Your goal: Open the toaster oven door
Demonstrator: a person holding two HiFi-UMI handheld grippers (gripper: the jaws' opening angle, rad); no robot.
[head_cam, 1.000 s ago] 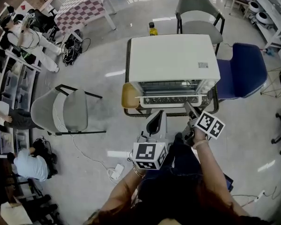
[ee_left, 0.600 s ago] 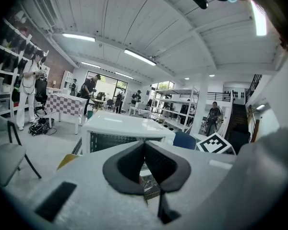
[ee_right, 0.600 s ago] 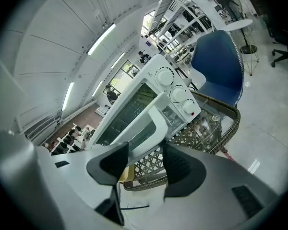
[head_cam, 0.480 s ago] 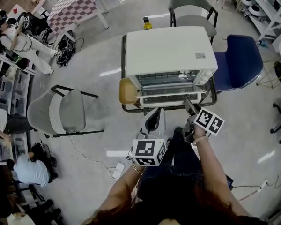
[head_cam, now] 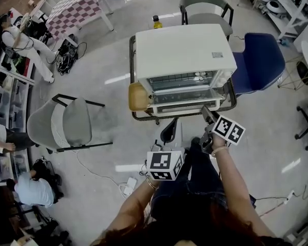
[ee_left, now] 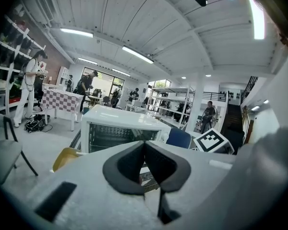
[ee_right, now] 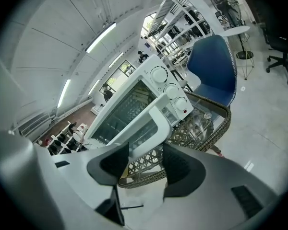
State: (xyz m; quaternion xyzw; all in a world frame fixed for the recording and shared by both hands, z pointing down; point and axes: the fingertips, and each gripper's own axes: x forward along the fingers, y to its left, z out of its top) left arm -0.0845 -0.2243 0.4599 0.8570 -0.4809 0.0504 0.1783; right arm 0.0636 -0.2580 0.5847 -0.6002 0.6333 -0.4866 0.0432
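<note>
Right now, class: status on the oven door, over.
Left gripper shut, empty. Right gripper open, just short of the door handle. Toaster oven door looks shut. Nothing in the way.

You hold two grippers, left gripper [ee_left: 144,145] and right gripper [ee_right: 145,150]. One toaster oven [head_cam: 185,50] with three knobs [ee_right: 172,91] sits on one wicker stand [ee_right: 204,128]. Around it: two grey chairs [head_cam: 66,124], one blue chair [head_cam: 259,63], one bottle [head_cam: 156,22].

The left forearm [head_cam: 135,210] and right forearm [head_cam: 233,186] both reach forward. The left gripper [ee_left: 144,146] has its jaws pressed together, empty. The right gripper [ee_right: 145,163], held further ahead, has its jaws apart.
</note>
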